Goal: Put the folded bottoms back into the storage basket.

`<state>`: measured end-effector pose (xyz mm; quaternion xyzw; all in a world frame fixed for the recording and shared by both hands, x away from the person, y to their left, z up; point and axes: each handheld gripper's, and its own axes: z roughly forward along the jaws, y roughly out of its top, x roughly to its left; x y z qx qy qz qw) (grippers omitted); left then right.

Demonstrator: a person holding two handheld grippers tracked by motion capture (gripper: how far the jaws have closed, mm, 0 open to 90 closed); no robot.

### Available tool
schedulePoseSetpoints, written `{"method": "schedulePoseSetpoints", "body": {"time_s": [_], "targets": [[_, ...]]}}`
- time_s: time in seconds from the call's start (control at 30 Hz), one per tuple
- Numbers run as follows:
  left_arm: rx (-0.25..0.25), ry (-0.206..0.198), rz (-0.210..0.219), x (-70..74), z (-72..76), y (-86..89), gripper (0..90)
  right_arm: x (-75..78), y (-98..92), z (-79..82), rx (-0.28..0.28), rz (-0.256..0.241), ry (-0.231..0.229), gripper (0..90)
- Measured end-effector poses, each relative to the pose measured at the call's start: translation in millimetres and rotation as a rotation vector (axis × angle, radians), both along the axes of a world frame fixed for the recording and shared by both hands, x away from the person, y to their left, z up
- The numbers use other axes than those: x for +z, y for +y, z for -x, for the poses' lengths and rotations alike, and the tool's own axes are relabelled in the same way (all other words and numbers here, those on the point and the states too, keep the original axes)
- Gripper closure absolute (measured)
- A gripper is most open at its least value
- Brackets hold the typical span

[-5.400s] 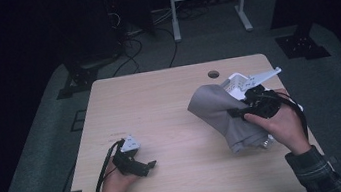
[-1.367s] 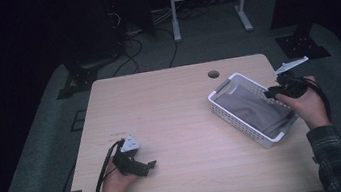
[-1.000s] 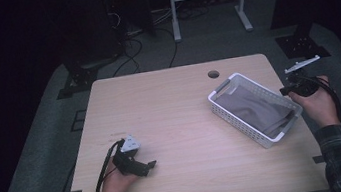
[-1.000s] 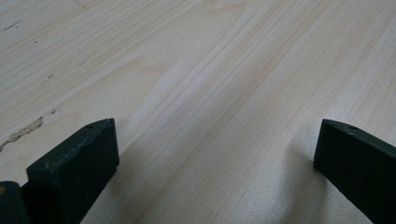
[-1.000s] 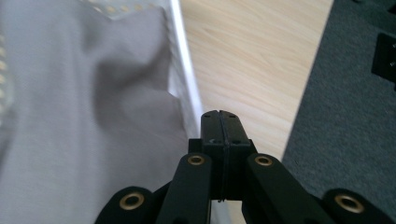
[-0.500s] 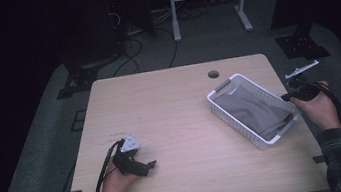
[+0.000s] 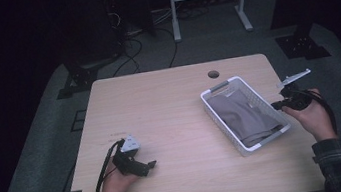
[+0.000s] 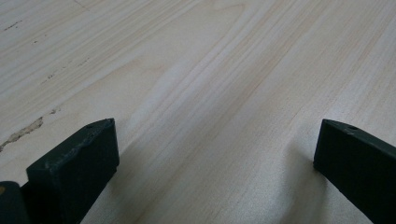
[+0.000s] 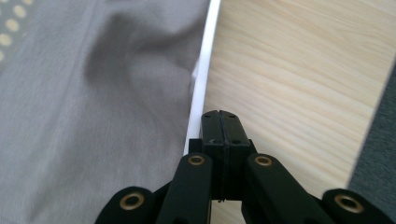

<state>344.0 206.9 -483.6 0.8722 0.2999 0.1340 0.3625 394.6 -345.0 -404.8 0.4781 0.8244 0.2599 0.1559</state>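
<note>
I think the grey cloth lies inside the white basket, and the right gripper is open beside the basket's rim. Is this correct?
Not quite. The right gripper is shut, not open: the right gripper view shows its two jaws pressed together with nothing between them, beside the rim of the white basket. The grey cloth does lie inside the basket.

The grey cloth (image 7: 243,117), which the right gripper (image 7: 279,105) held up above the right half of the table (image 7: 171,116) a few seconds ago, now lies flat inside the white basket (image 7: 265,139). The gripper has let go and drawn back, past the basket's right rim toward the table's right edge, its jaws now pressed together on nothing
</note>
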Motion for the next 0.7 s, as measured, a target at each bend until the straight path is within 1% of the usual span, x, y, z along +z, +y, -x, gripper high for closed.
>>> {"method": "schedulePoseSetpoints", "body": {"time_s": [0.17, 0.23, 0.27, 0.3, 0.33, 0.47, 0.5, 0.6, 0.67, 0.7], "targets": [[0.0, 0.0, 0.0, 0.1, 0.0, 0.0, 0.0, -0.3, 12.5, 8.3, 0.028, -0.005, -0.003, 89.7], [0.001, 0.0, 0.0, 0.0, 0.1, 0.0, 0.0, -0.6, 19.6, 13.4, 0.052, -0.008, -0.005, 89.7], [0.001, 0.0, 0.0, 0.0, 0.1, 0.0, 0.0, -0.6, 19.6, 13.4, 0.052, -0.008, -0.005, 89.7], [0.001, 0.0, 0.0, 0.0, 0.1, 0.0, 0.0, -0.9, 25.2, 16.7, 0.075, -0.002, -0.013, 89.7], [0.001, 0.0, 0.0, 0.1, 0.1, 0.0, 0.0, -0.9, 25.2, 16.7, 0.075, -0.002, -0.013, 89.7], [0.001, 0.0, -0.001, 0.1, 0.1, 0.0, 0.0, -0.5, 36.7, 22.4, 0.109, -0.002, -0.012, 89.7], [0.001, 0.0, -0.001, 0.1, 0.1, 0.0, 0.0, -0.6, 41.2, 24.4, 0.127, -0.004, -0.019, 89.6], [0.004, 0.0, 0.003, -0.1, 0.2, -0.2, 0.0, -0.5, 46.2, 26.6, 0.136, -0.008, -0.016, 89.7], [0.004, 0.0, 0.005, -0.1, 0.3, -0.3, 0.0, -1.0, 52.7, 29.4, 0.157, -0.01, -0.022, 89.7], [0.003, -0.001, 0.003, -0.1, 0.1, -0.2, 0.0, -1.0, 52.7, 29.4, 0.157, -0.01, -0.022, 89.7]]}}
